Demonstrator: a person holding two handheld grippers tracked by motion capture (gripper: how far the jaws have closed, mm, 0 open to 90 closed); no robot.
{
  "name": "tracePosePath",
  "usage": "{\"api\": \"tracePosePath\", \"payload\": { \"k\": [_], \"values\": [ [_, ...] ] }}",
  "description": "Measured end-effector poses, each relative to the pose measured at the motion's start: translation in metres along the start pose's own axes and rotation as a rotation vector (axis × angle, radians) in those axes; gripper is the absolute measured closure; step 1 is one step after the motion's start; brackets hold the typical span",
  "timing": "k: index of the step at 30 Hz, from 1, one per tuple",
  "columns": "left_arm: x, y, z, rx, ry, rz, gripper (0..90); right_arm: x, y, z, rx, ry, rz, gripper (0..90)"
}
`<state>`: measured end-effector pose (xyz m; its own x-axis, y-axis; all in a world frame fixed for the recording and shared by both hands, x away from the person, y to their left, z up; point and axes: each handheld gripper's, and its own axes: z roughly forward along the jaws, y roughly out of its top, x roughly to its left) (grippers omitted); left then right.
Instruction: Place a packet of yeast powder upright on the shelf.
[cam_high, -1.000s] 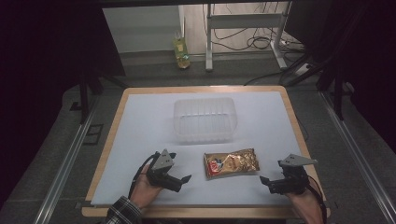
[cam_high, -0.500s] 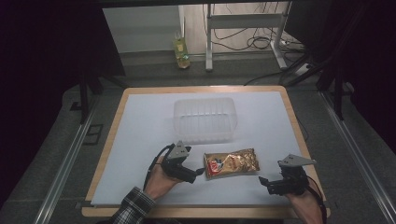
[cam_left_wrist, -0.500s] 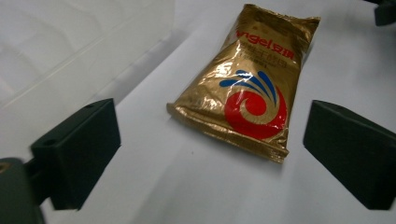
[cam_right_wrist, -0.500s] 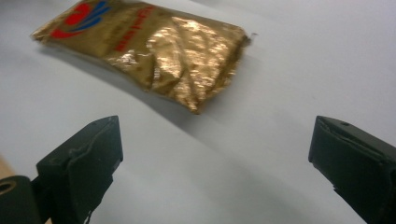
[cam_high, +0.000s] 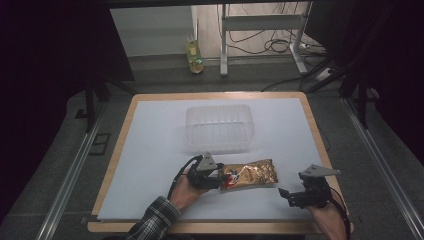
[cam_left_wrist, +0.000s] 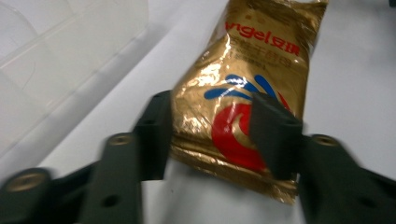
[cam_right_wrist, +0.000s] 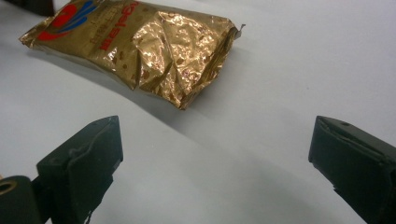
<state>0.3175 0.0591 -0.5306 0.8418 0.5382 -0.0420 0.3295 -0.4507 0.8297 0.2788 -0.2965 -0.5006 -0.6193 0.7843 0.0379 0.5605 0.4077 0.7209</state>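
A shiny, crinkly gold snack bag (cam_high: 248, 174) lies flat on the white table (cam_high: 150, 150) near its front edge, just in front of a clear, ribbed plastic box (cam_high: 219, 128). The left gripper (cam_left_wrist: 210, 133) has its black jaws around the bag's red end, one on each side. The right gripper (cam_right_wrist: 212, 158) sits by the front right corner, jaws wide apart, holding nothing.

A lab: framed table (cam_high: 120, 150), floor cables (cam_high: 260, 42).

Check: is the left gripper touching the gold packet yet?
Touching. In the left gripper view, the left gripper has both jaws pressed against the gold packet's near end.
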Motion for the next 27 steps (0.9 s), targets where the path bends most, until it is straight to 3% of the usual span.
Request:
{"api": "tracePosePath", "payload": {
  "k": [3,8,12,16,19,22,24,27],
  "values": [
    [0.002,0.001,0.004,-0.007,-0.01,-0.006,73.2,0.0,0.0,0.001,0.005,0.002,-0.003,3.3],
    [-0.001,0.001,0.008,0.008,-0.043,0.01,88.9,0.0,0.0,0.002,0.008,0.002,-0.008,3.3],
    [-0.001,0.0,0.008,0.021,-0.058,0.009,89.5,0.0,0.001,0.003,0.015,0.003,-0.007,3.3],
    [-0.005,-0.003,0.007,0.033,-0.023,0.047,89.7,0.0,0.002,0.004,0.024,0.006,-0.01,3.4],
    [-0.006,-0.005,0.007,0.038,-0.014,0.044,89.8,0.001,0.003,0.005,0.028,0.011,-0.01,3.4],
    [-0.007,-0.008,0.007,0.066,-0.002,0.043,89.8,0.001,0.005,0.005,0.029,0.016,-0.007,3.4],
    [-0.008,-0.01,0.008,0.116,0.011,0.07,89.8,0.0,0.006,0.005,0.028,0.022,-0.003,3.4],
    [-0.009,-0.01,0.009,0.118,0.014,0.072,89.8,-0.001,0.008,0.006,0.03,0.038,0.009,3.4]
  ]
}}
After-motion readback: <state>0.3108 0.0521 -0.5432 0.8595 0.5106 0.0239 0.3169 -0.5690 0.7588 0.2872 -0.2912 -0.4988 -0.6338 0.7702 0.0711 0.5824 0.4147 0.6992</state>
